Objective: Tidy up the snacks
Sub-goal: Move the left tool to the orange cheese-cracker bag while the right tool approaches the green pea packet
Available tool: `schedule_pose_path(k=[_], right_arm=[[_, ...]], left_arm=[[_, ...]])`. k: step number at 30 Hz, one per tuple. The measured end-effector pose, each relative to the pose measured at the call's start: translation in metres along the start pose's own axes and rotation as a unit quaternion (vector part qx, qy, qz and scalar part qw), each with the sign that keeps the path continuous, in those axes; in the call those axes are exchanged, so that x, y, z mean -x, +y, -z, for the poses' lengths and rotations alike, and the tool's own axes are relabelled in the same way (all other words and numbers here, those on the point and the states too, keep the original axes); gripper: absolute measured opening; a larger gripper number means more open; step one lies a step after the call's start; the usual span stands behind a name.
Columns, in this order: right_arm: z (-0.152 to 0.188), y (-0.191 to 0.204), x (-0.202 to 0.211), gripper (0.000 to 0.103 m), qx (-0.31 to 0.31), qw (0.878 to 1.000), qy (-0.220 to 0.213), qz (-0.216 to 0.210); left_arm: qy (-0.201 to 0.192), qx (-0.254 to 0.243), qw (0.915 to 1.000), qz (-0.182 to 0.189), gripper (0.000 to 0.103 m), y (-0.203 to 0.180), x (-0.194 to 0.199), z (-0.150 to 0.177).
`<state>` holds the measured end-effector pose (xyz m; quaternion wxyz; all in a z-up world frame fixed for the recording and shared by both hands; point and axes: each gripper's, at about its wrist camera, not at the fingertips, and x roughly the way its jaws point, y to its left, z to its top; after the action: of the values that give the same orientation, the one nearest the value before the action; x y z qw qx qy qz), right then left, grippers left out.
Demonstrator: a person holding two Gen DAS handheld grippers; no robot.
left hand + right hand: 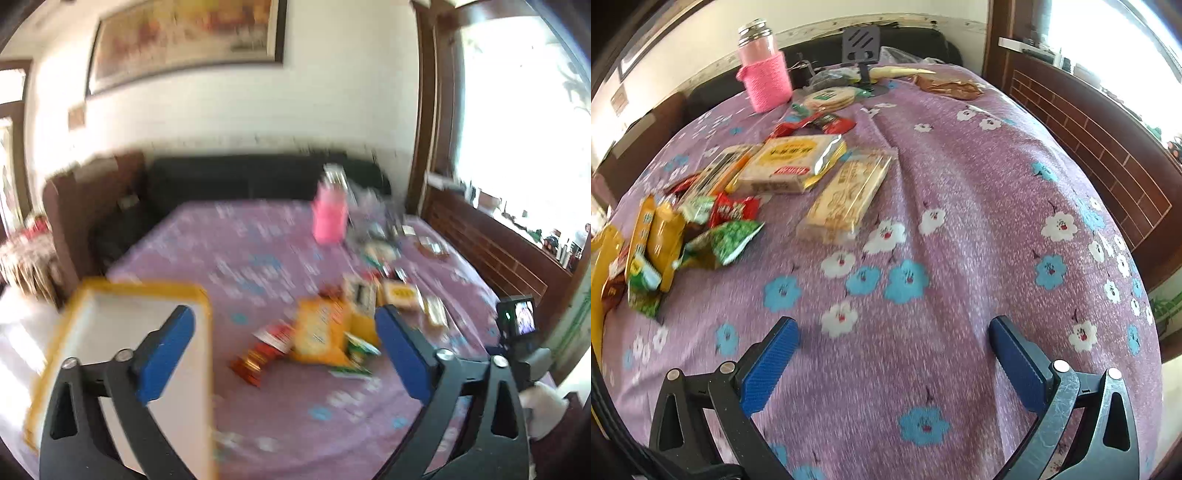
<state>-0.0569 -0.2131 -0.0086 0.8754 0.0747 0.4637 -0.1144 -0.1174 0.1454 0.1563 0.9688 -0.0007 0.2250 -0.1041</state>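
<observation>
Left wrist view: my left hand-held gripper [284,343] is spread wide, nothing in it. Yellow-rimmed tray [110,295] at 9 o'clock, presumably the bin for sorting. Snack pile [317,336] dead ahead at 12 on the purple floral desk [258,258]; frame blurred, labels unreadable

Right wrist view: right hand-held gripper [894,350] also gaping, empty, over bare cloth. Snacks [746,192] scattered at 10–11: yellow cracker pack [790,162], clear biscuit pack [846,195], green pouch [727,243]. Pink bottle [764,74] at 11, behind them

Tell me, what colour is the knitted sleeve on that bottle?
Pink; the knitted sleeve shows best in the right wrist view.
</observation>
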Motion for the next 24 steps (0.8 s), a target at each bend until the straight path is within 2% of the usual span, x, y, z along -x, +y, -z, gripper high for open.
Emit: schedule_pose_path(k=[2, 4, 5, 7, 9, 11, 14, 16, 17, 20, 24], right_arm=[[0.006, 0.000, 0.004, 0.103, 0.008, 1.000, 0.001, -0.002], [0.009, 0.001, 0.007, 0.102, 0.011, 1.000, 0.006, 0.002], [0.010, 0.001, 0.010, 0.100, 0.010, 1.000, 0.013, 0.005], [0.011, 0.005, 0.021, 0.088, 0.007, 1.000, 0.001, 0.001], [0.008, 0.012, 0.036, 0.087, 0.013, 0.999, -0.022, -0.022], [0.003, 0.023, 0.053, 0.087, 0.025, 0.997, -0.051, -0.046], [-0.009, 0.040, 0.062, 0.086, 0.038, 0.993, -0.064, -0.092], [-0.018, 0.050, 0.055, 0.075, 0.039, 0.992, -0.061, -0.107], [-0.022, 0.056, 0.050, 0.074, 0.039, 0.991, -0.058, -0.114], [-0.031, 0.071, 0.031, 0.072, 0.026, 0.991, -0.038, -0.127], [-0.037, 0.085, 0.015, 0.071, 0.017, 0.991, -0.043, -0.126]], left_arm=[[0.002, 0.007, 0.9999, -0.012, 0.103, 0.018, 0.005, 0.000], [0.030, 0.032, 0.9985, -0.033, 0.103, 0.035, 0.000, 0.005], [0.043, 0.046, 0.9976, -0.029, 0.103, 0.043, -0.003, 0.009], [0.063, 0.091, 0.9938, 0.003, 0.103, 0.060, -0.010, 0.020], [0.074, 0.137, 0.9876, 0.020, 0.102, 0.075, -0.016, 0.030], [0.091, 0.155, 0.9833, 0.026, 0.099, 0.082, -0.019, 0.040], [0.108, 0.150, 0.9825, 0.026, 0.098, 0.078, -0.025, 0.048], [0.113, 0.140, 0.9835, 0.018, 0.098, 0.072, -0.024, 0.051], [0.118, 0.135, 0.9837, 0.011, 0.098, 0.070, -0.026, 0.052], [0.133, 0.128, 0.9828, 0.005, 0.098, 0.068, -0.026, 0.054], [0.147, 0.120, 0.9818, -0.003, 0.098, 0.065, -0.030, 0.055]])
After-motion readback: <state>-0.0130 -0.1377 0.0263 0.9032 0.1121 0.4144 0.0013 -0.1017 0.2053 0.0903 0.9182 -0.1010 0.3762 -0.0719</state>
